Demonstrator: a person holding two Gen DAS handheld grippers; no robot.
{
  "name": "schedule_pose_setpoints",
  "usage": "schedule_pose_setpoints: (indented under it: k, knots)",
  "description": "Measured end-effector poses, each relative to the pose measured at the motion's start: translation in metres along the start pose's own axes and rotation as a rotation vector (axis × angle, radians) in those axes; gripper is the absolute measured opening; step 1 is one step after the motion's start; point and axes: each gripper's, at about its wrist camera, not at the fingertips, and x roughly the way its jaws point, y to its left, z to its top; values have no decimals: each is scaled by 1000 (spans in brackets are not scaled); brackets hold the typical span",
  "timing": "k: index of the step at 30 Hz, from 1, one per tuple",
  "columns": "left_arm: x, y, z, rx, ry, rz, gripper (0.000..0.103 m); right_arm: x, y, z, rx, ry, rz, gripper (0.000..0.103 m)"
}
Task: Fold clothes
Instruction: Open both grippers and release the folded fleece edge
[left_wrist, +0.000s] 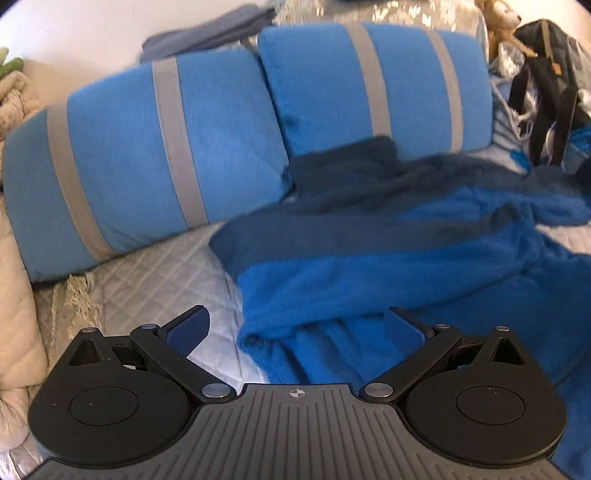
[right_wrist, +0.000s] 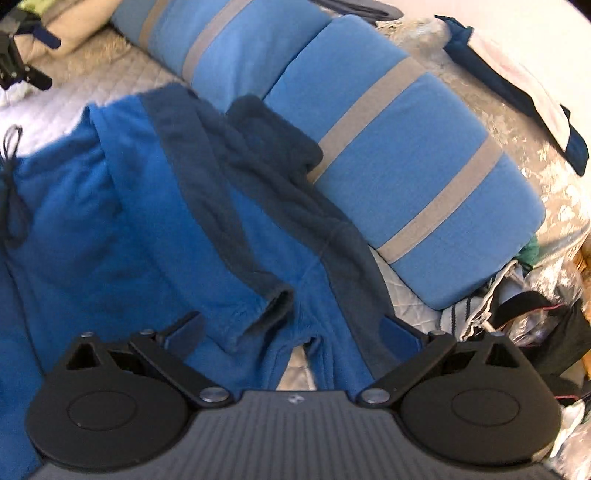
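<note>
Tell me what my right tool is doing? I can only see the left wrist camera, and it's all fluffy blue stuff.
Observer: Your right tool is open over the blue garment, with nothing held in it.
Operator: Is there an edge I could grab?
Observer: Yes, a dark-trimmed cuff lies just ahead, between its two fingers.
Operator: Does the garment have strings?
Observer: A dark drawstring shows at the far left of the right wrist view, lying on the blue fabric.
</note>
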Motion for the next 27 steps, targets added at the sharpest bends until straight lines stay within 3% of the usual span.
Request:
schedule_pose_setpoints:
  k: [6,14,20,27]
  knots:
    - [17,1,-13,47,51,52,103,13,10,2,-29,20,3,103]
    - [35,6,-32,129,118,142,103,25,9,2,32,24,68,103]
    - [41,13,-41,132,135,171,103,33,8,2,51,18,92,103]
    - [56,14,-53,219,129,254,103,44,15,3,24,5,93,103]
